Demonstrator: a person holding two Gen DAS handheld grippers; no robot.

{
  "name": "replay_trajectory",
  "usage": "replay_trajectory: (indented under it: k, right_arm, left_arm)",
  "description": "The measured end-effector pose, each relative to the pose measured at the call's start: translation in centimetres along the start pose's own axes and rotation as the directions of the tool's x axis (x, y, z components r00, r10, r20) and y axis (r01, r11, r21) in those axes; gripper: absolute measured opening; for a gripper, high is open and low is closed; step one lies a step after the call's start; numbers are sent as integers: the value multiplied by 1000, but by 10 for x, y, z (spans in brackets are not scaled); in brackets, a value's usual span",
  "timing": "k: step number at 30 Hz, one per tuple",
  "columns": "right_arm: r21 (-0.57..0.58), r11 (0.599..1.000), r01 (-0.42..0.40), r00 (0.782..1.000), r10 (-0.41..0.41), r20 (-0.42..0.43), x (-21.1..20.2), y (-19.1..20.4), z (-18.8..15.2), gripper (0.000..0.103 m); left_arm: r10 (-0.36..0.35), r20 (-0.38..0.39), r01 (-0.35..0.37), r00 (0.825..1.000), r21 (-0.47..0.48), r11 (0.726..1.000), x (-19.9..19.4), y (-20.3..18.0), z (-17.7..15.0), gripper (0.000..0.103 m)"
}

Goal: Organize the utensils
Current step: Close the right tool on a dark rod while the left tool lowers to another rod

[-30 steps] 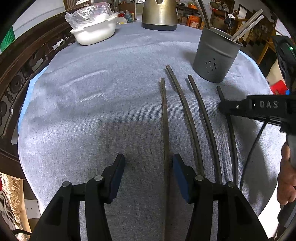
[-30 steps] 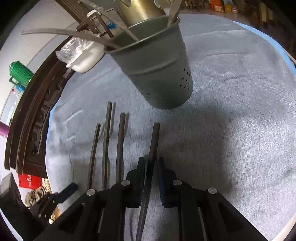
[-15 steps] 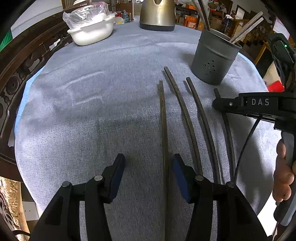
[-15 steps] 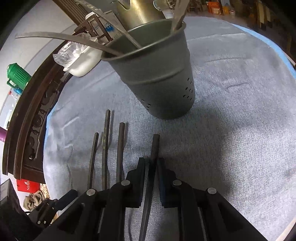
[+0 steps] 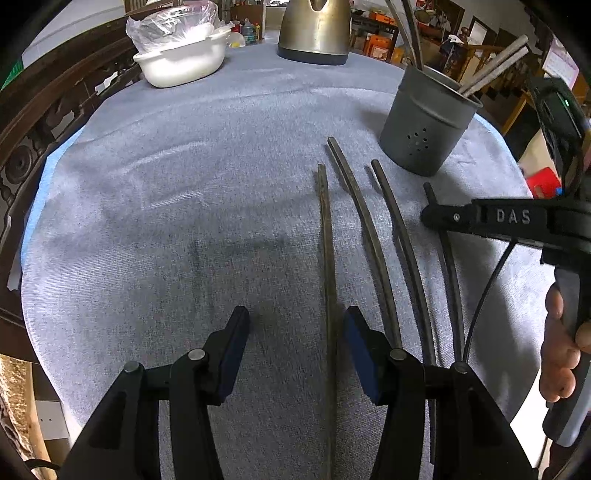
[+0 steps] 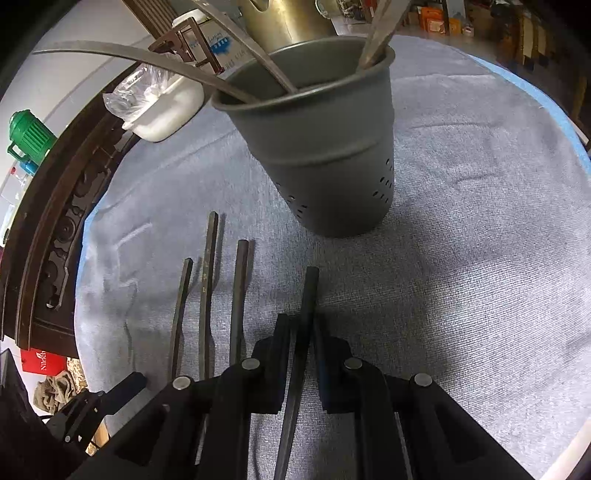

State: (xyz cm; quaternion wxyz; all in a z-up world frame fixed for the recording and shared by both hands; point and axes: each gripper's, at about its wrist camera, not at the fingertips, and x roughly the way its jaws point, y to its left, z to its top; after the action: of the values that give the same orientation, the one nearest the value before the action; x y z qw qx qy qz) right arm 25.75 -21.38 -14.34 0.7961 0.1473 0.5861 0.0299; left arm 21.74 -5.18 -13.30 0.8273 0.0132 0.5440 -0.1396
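Note:
Several dark chopsticks lie side by side on the grey cloth. My left gripper point(image 5: 295, 328) is open, its jaws either side of the leftmost chopstick point(image 5: 327, 258), low over the cloth. My right gripper point(image 6: 301, 325) is shut on the rightmost chopstick point(image 6: 308, 291), also seen in the left wrist view point(image 5: 430, 195). A grey perforated utensil holder point(image 6: 332, 155) stands just beyond it, holding several metal utensils; it shows in the left wrist view point(image 5: 424, 129) too.
A white bowl point(image 5: 184, 62) with a plastic bag and a brass kettle point(image 5: 314, 29) stand at the table's far side. A dark carved wooden rail point(image 5: 40, 122) runs along the left edge. The cloth edge point(image 6: 546, 96) curves at right.
My right gripper has risen and moved closer to the utensil holder with the chopstick in it. My left gripper has hardly moved.

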Motion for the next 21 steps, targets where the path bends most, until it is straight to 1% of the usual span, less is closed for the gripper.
replay_trajectory:
  k: [3,10,12,17,21]
  right_arm:
    - [1,1000,-6,1000,6,1,0,-2,0,13]
    - [-2,1000,-24,1000,24,0,-2,-7,-2,13]
    - [0,999,-35,999,35,0,-3,-9,-2,13]
    - [5,998,-58,998,58,-4,-3,-12,-2,13]
    - [10,997,-74,997,74,-15,-4,-16,-1,13]
  left_arm:
    - [-17,-5,17,1000,-21,1000,2,8,6,54]
    - [-74,-3,73,997,-66,995,1,20,28,54]
    - [-85,-9,84,996,-61,995,3,18,35,54]
    - [-74,-19,73,997,-41,996,13,13,58,54]
    - [-89,-24,88,996,-37,995,20,10,75,54]
